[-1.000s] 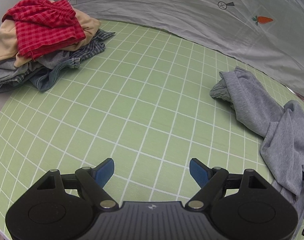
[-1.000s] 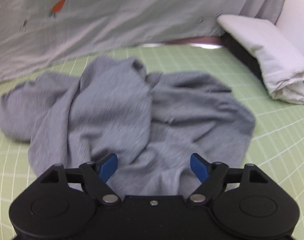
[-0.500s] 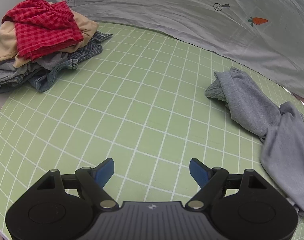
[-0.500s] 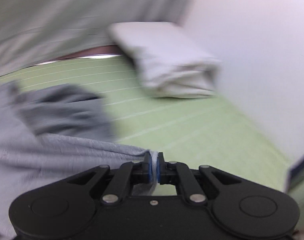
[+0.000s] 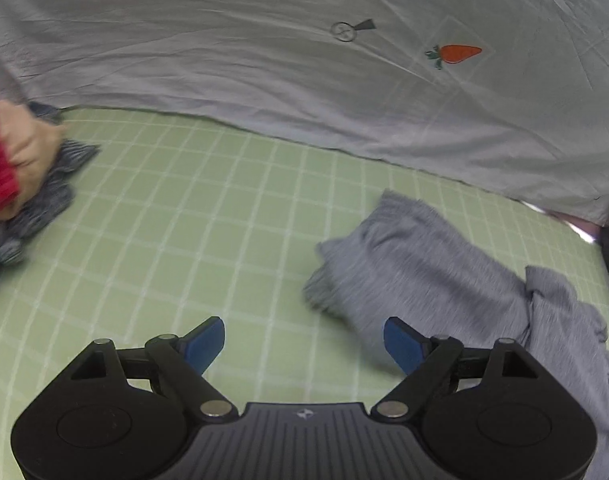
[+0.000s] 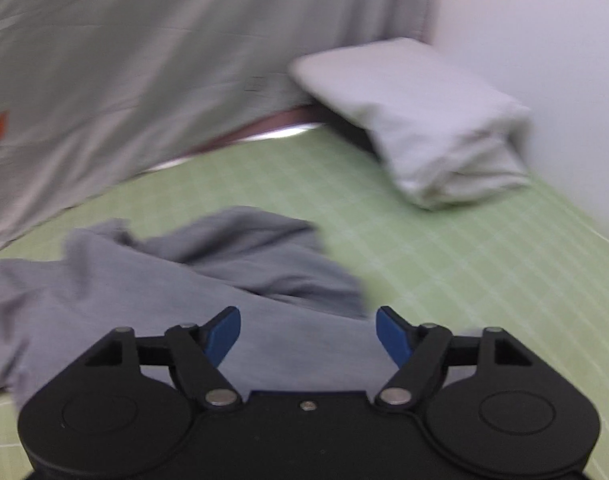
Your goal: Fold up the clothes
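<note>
— While both tools are held over the mat (image 5: 176,216), how are the jaws seen?
— Spread wide on the left gripper (image 5: 304,344) and the right gripper (image 6: 308,332) — nothing is gripped.
— And the garment (image 6: 152,280)?
— Crumpled, it is seen ahead-right of the left tool and just beyond the right one; a pile (image 5: 20,184) is glimpsed far left.

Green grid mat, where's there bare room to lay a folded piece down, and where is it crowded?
The widest bare stretch of the green grid mat lies between the pile of clothes at the left edge and the crumpled grey garment. A second lies between that garment and the folded white bedding. It is crowded around the pile and where the garment sprawls under the open right gripper.
</note>
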